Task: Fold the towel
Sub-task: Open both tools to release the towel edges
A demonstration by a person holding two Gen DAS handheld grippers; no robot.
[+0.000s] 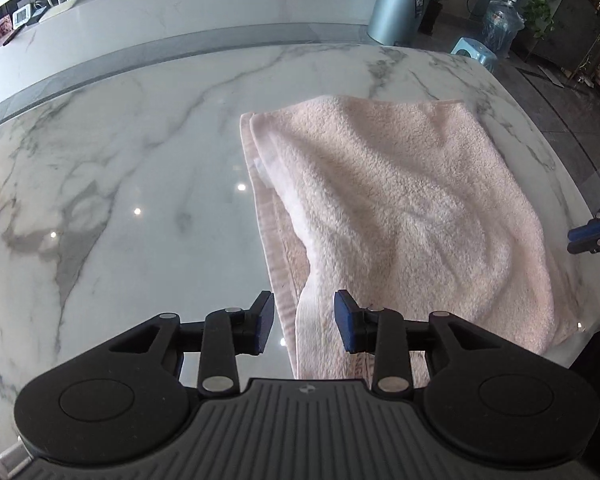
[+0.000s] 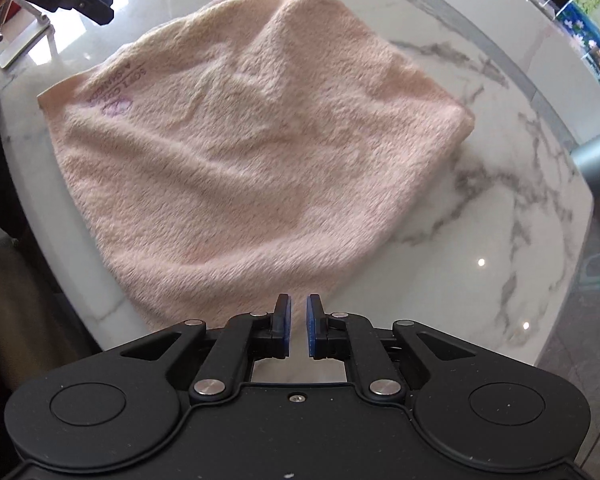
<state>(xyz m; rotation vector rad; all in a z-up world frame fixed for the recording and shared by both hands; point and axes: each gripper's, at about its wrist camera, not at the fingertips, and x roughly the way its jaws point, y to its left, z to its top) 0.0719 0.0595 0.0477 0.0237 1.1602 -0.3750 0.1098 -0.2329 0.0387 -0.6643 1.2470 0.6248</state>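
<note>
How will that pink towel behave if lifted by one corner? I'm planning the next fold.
The pink towel probably flops and drapes: it lies rumpled in soft folds. Its thick pile suggests easy gripping. On the glossy marble table it may slide when pushed.

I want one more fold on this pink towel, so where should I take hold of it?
Grip the towel at its near left corner, where the layered hem lifts off the marble table. Come from above with the left hand-held gripper, probably closing across both layers.
</note>
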